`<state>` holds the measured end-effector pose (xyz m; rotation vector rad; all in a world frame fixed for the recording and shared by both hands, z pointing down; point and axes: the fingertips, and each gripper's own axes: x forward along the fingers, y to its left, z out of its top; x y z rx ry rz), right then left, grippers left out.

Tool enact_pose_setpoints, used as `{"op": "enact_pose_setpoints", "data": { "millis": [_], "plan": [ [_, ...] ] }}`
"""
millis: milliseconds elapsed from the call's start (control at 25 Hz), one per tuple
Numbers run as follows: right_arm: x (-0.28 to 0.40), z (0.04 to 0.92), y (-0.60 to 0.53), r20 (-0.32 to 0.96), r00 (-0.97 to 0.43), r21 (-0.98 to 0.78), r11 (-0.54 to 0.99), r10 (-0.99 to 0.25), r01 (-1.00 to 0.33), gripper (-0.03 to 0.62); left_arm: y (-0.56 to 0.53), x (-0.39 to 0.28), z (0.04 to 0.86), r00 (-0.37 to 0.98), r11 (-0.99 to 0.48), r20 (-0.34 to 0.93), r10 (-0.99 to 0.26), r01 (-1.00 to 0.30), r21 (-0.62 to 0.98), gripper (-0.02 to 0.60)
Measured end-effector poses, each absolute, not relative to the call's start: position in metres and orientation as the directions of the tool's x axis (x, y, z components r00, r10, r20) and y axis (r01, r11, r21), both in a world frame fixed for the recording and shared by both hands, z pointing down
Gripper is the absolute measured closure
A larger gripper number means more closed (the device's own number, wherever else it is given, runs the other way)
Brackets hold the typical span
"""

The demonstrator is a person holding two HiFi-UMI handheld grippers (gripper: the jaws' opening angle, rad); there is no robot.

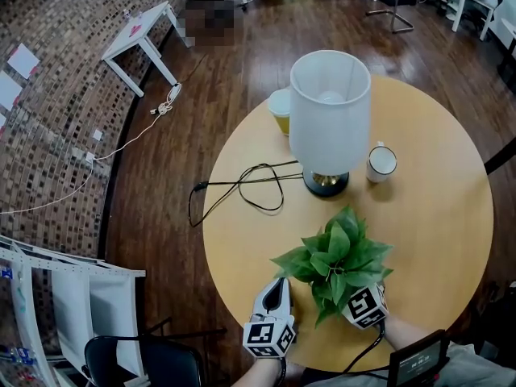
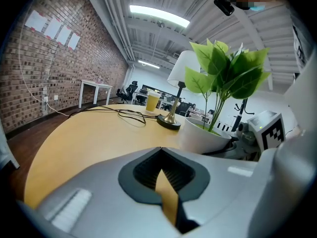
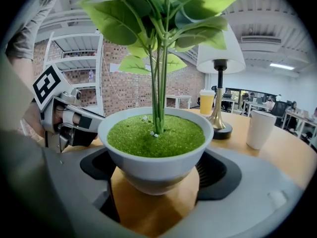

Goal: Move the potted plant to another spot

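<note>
The potted plant (image 1: 337,256), green leaves in a white bowl-shaped pot (image 3: 153,165), stands on the round wooden table (image 1: 435,216) near its front edge. My right gripper (image 3: 155,182) has its jaws wide on either side of the pot, and the pads do not press on it. In the head view the leaves cover its fingers and only its marker cube (image 1: 364,306) shows. My left gripper (image 1: 280,285) rests just left of the pot (image 2: 203,140), shut with nothing in it.
A white-shaded lamp (image 1: 329,111) stands mid-table behind the plant, its black cable (image 1: 242,188) looping to the left. A white mug (image 1: 381,163) is right of the lamp base and a yellow drink cup (image 1: 280,110) behind it. A black chair (image 1: 137,361) is at the lower left.
</note>
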<state>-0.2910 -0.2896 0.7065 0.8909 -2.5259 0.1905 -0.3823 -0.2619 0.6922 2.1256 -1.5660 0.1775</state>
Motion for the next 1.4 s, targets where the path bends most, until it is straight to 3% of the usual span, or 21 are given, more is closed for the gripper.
{"op": "enact_pose_setpoints", "data": {
  "millis": [720, 1400],
  "plan": [
    [-0.263, 0.651, -0.284, 0.399, -0.678, 0.045, 0.751, -0.618, -0.659, 0.1, -0.263, -0.343, 0.639, 0.417, -0.328, 0.329, -0.847, -0.898, 0.292, 0.591],
    [-0.179, 0.537, -0.282, 0.337, -0.555, 0.129, 0.621, -0.761, -0.773, 0.1, -0.257, -0.244, 0.545, 0.615, -0.552, 0.212, -0.76, -0.782, 0.289, 0.591]
  ]
}}
